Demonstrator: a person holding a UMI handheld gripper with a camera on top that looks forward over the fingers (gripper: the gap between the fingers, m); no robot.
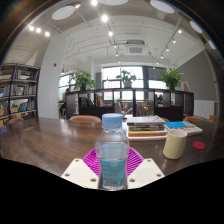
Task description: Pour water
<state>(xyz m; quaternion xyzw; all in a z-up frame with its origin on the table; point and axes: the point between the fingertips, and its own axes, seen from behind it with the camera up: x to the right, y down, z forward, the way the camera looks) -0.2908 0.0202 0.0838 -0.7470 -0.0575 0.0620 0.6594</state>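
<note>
A clear plastic water bottle (112,150) with a blue label and a blue cap stands upright between my gripper (112,166) fingers. The magenta pads (92,161) press on both sides of the bottle's lower body. The gripper is shut on the bottle. A pale cup with a blue lid (176,141) stands on the brown table (50,145) beyond and to the right of the fingers.
A stack of books (147,126) lies on the table behind the bottle. A small red object (199,145) sits right of the cup. Chairs (85,120) stand along the far table edge. Bookshelves (18,95) are at the left, plants by the windows.
</note>
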